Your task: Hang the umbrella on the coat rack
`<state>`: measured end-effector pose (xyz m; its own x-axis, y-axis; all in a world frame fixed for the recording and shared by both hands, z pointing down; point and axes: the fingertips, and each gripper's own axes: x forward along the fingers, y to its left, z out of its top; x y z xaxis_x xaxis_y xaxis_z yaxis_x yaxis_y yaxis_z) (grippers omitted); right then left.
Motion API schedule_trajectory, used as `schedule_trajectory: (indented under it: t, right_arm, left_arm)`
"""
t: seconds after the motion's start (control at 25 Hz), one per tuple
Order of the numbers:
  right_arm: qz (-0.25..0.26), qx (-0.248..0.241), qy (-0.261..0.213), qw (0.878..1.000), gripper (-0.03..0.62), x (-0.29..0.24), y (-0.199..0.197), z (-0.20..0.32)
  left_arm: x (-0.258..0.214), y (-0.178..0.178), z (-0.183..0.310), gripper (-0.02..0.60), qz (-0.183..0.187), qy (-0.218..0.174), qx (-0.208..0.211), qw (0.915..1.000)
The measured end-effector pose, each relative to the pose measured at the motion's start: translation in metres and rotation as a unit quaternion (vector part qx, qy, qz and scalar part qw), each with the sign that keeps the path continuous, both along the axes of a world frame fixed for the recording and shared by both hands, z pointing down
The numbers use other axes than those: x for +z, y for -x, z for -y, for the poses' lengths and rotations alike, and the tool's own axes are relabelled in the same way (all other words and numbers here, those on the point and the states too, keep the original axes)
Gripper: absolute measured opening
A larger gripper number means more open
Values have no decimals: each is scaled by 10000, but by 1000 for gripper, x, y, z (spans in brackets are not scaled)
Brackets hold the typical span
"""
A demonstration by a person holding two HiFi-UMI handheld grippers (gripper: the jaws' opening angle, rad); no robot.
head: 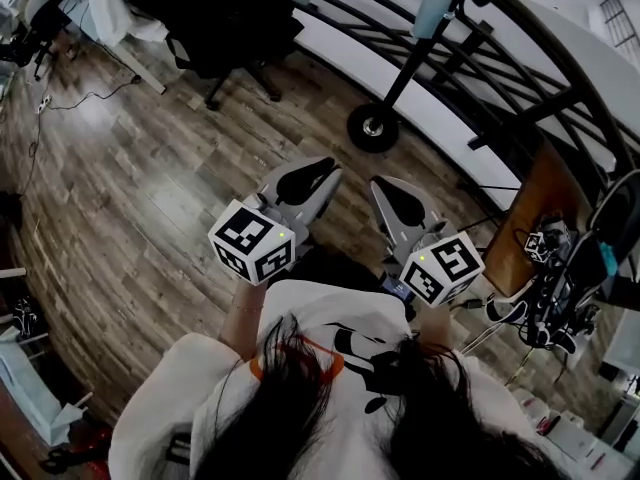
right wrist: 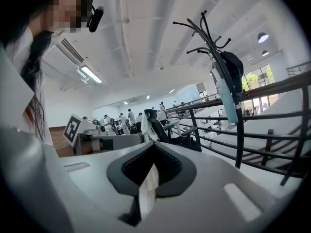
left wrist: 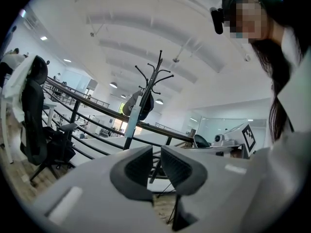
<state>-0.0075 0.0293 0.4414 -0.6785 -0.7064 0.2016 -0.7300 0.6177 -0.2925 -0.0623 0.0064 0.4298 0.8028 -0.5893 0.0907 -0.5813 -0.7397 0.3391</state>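
A wooden floor spreads below the person, edged by a dark metal railing with a black office chair standing near it. The coat rack stands upright on its round base just beside the railing, its curved hooks at the top. The umbrella, light blue and folded, hangs down along the rack's pole, next to a dark bag on the same rack. The left gripper is held at chest height, its tongs narrowly apart with nothing between them. The right gripper is level beside it, its tongs closed together and empty; both are well apart from the rack.
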Motion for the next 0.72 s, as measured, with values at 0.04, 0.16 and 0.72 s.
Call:
schedule_trajectory:
  t: [0.04, 0.16, 0.72]
  right_arm:
    - [21, -4, 18, 10000, 9, 1, -1, -3]
    - [82, -69, 33, 9999, 8, 2, -3, -9]
    - [206, -190, -37, 9996, 8, 9, -26, -40]
  left_arm:
    - [0, -2, -4, 40, 24, 4, 3, 10000]
    - [-2, -7, -14, 40, 117, -4, -22, 9999]
    - [5, -26, -51, 40, 353, -11, -111, 9993]
